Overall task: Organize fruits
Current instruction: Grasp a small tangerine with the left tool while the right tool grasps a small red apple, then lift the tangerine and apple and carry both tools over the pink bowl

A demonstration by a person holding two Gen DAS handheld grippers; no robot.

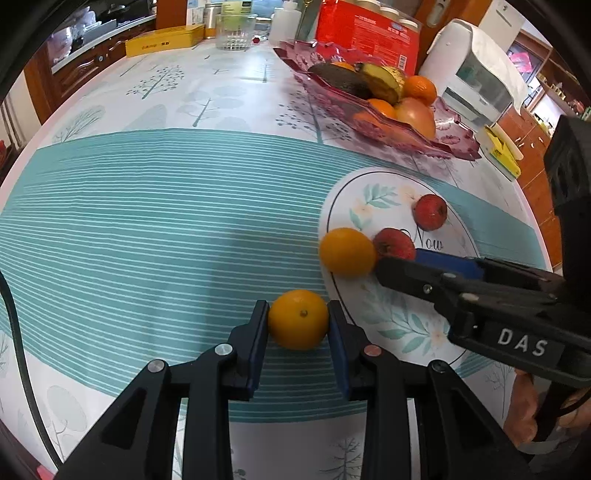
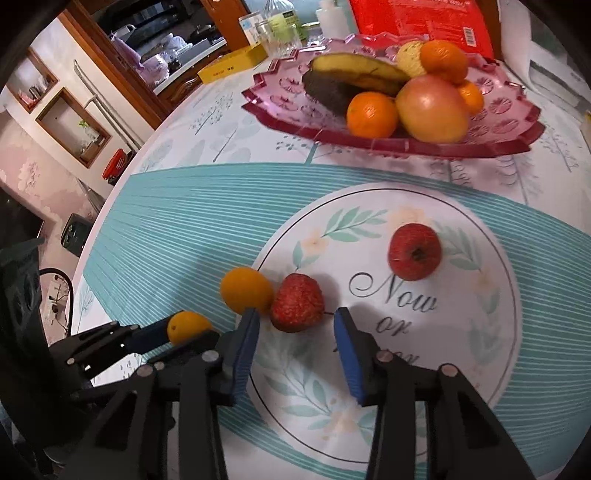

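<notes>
My left gripper is shut on a small yellow-orange citrus, low over the striped tablecloth; it also shows in the right wrist view. My right gripper is open, its fingers on either side of a red strawberry-like fruit lying on the printed round patch. A second yellow citrus touches that fruit on its left. A small red apple-like fruit lies farther back. In the left wrist view the right gripper comes in from the right beside the second citrus.
A pink glass fruit tray at the back holds a banana, an avocado, oranges and an apple. Behind it stand a red box, a glass, a yellow tin and a white appliance. The table edge curves at left.
</notes>
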